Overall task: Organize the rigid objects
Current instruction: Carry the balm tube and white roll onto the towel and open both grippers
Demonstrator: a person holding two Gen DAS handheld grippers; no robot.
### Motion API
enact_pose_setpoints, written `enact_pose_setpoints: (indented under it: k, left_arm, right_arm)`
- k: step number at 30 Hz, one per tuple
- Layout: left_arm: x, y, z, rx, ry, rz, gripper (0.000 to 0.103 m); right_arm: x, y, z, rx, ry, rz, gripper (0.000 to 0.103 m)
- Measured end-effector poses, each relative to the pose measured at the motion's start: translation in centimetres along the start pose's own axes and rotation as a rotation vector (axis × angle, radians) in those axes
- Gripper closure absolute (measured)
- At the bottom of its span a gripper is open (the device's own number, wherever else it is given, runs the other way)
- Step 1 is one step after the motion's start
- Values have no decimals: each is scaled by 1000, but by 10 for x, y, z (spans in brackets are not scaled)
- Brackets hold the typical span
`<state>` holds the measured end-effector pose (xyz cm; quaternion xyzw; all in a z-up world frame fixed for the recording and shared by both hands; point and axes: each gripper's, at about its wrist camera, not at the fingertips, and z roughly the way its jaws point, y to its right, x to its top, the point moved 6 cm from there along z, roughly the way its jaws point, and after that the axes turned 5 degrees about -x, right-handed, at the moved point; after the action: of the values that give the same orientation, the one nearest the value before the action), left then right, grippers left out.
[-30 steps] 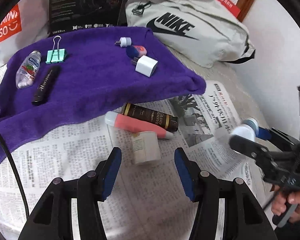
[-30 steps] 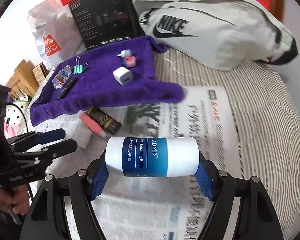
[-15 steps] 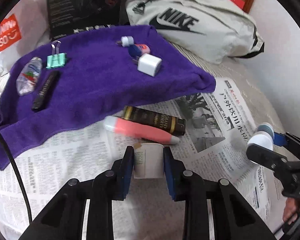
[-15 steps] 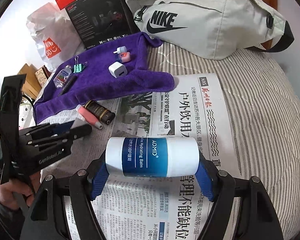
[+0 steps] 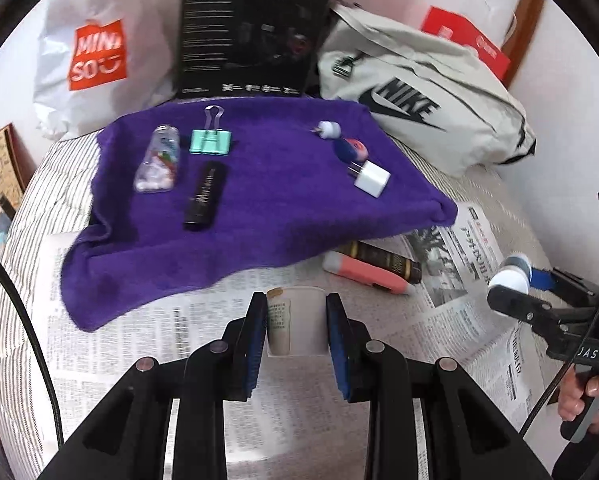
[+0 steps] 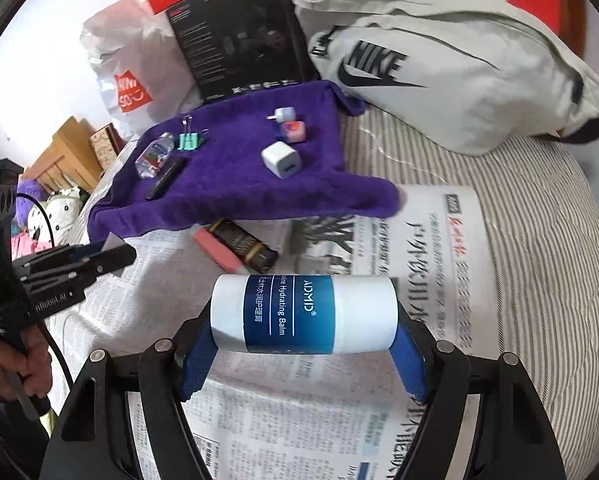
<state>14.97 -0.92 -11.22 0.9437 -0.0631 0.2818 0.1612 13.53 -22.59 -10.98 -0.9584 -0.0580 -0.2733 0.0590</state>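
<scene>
My left gripper is shut on a small white jar and holds it above the newspaper. My right gripper is shut on a white and blue balm tube, held crosswise; it also shows in the left wrist view. A purple towel carries a clear bottle, a green binder clip, a black tube, a white charger, a pink and blue item and a small white plug. A pink tube and a dark brown tube lie on the newspaper by the towel's edge.
A grey Nike bag lies at the back right. A black box, a white Miniso bag and red boxes stand behind the towel. Striped bedding surrounds the newspaper.
My left gripper closed on the white jar and lifted it, pulling back from the pink and brown tubes. My right gripper keeps holding the balm tube and has shifted slightly.
</scene>
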Motion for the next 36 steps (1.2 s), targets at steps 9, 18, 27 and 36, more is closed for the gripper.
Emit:
enact_pose_setpoints:
  k: [9,18,27,36]
  left_arm:
    - [11,-34,-17,1,38,-56,75]
    - [27,-56,-12,-15,57,-102,75]
    - [39,-71,-5,-27,60,-119,75]
    - [43,-74,-2,-41,61,-111,75]
  right_arm:
    - [20,-28,5,46,-2,-44,28]
    - [72,-52,28,93,10,-76,28]
    - [103,-62,76,81,-70,-59,28]
    - [100,-64,110,41,-158,-41,28]
